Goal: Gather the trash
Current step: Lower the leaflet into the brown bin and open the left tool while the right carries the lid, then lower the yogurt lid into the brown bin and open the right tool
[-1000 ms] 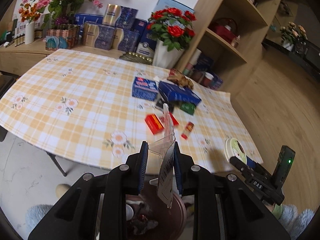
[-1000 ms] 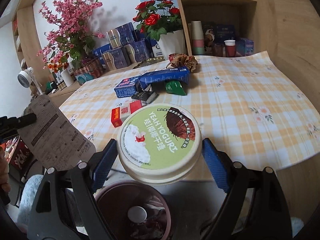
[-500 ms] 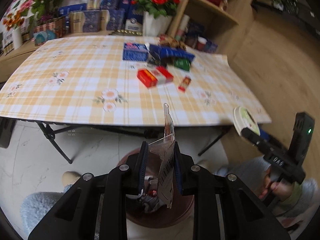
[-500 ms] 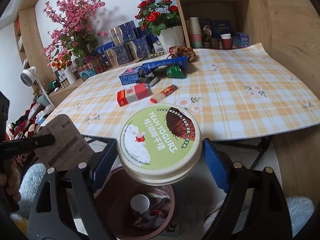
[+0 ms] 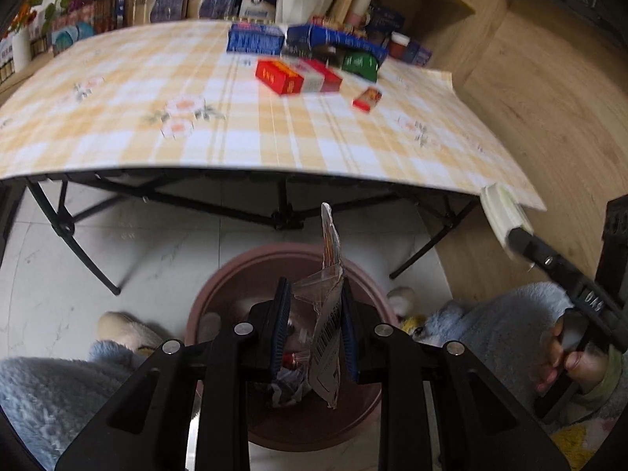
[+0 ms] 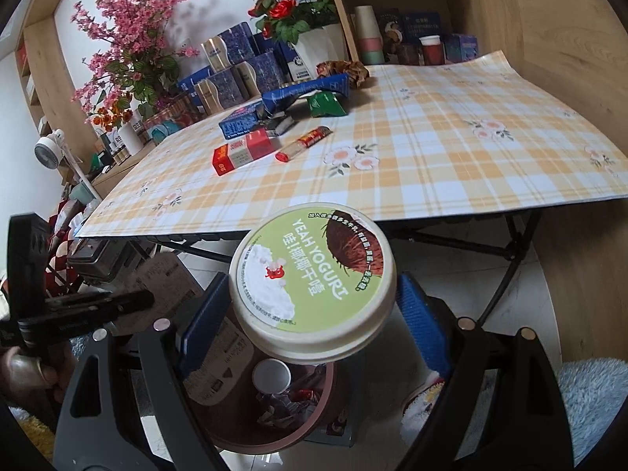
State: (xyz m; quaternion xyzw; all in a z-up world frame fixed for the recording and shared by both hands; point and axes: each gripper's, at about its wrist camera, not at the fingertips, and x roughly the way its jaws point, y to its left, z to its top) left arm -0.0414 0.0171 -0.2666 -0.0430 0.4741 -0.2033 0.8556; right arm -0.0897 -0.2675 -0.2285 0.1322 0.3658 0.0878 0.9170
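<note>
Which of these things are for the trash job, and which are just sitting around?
Part of the job:
- blister pack in the left gripper
- yogurt tub in the right gripper
- trash bin below
- red box and red tube on the table

Just sitting around:
- rose vase
- pink flowers
- shelf cups

Both wrist views downward, sharing bin (image 5: pixel 219 286) and table (image 6: pixel 451 165)

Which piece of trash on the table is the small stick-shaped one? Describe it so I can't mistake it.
Start at the yellow checked tablecloth and find the cluster of boxes toward its far side. Nearest the front edge lies the red and white flat box; just right of it, lying apart on the cloth, is the slim red tube-shaped wrapper. It is the only thin, stick-like item; its neighbours are boxes.
</note>
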